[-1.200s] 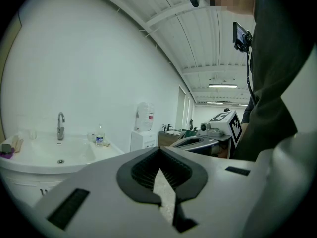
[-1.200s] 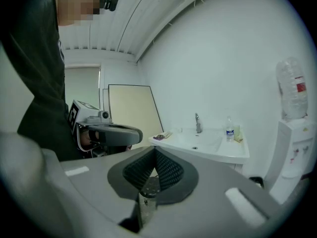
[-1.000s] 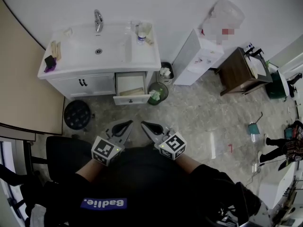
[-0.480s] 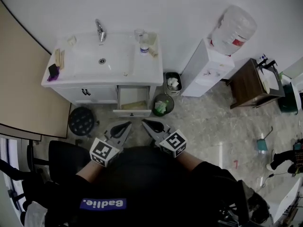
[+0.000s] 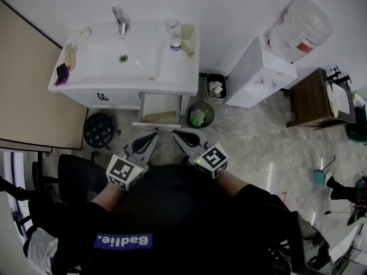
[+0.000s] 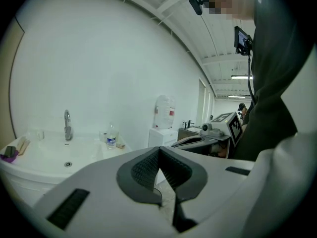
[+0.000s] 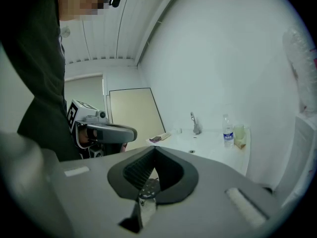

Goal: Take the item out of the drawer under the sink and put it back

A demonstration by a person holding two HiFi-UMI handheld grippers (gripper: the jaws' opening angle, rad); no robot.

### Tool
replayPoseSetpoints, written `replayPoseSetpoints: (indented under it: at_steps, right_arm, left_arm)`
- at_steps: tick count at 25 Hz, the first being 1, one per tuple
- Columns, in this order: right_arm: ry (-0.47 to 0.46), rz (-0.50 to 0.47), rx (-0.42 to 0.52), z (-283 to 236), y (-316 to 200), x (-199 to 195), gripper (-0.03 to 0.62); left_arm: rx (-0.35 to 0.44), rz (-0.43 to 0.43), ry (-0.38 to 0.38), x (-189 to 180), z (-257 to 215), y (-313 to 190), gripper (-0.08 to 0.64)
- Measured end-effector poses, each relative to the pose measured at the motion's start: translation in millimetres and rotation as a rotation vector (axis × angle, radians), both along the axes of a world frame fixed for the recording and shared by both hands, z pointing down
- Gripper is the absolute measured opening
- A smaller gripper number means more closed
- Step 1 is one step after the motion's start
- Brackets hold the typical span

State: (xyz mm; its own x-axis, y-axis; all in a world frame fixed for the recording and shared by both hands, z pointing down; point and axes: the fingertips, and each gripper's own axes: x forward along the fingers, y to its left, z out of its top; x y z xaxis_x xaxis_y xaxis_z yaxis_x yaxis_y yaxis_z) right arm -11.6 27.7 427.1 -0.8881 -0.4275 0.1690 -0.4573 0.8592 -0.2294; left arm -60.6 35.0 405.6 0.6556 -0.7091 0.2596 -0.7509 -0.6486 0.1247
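Under the white sink counter (image 5: 172,86) a drawer (image 5: 156,124) stands pulled out. A flat tan item (image 5: 161,117) lies inside it. My left gripper (image 5: 154,136) and right gripper (image 5: 175,133) are held side by side just in front of the drawer, pointing toward it, touching nothing. Both are shut and empty. In the left gripper view the left gripper (image 6: 159,149) has its pads meeting, with the basin and faucet (image 6: 67,124) beyond. In the right gripper view the right gripper (image 7: 154,149) has its tips together too, with the counter ahead.
A black round stool (image 5: 97,130) stands left of the drawer. A round bin with a green liner (image 5: 199,117) and a small waste bin (image 5: 215,88) sit to its right. Further right are a water dispenser (image 5: 257,73) and a brown table (image 5: 317,99). A bottle (image 5: 176,42) stands on the counter.
The person has stepped toward the sink, so both grippers have come closer to the open drawer. Their jaws look the same as before.
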Motion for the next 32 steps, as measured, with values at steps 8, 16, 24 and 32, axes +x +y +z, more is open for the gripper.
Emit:
replayPoseSetpoints:
  at_steps: [8, 16, 24, 32]
  right_arm:
    - [0.023, 0.071, -0.03, 5, -21, -9, 0.002]
    - [0.04, 0.135, -0.073, 16, -38, -27, 0.002]
    - [0.058, 0.183, -0.125, 37, -48, -33, 0.002]
    - [0.053, 0.237, -0.144, 44, -59, -29, 0.002]
  left_arm:
    - [-0.03, 0.046, 0.001, -12, 8, -26, 0.006]
    - [-0.074, 0.091, -0.005, -32, 26, -51, 0.006]
    - [-0.109, 0.114, -0.043, -45, 66, -79, 0.006]
    - [-0.153, 0.114, -0.081, -50, 96, -108, 0.006]
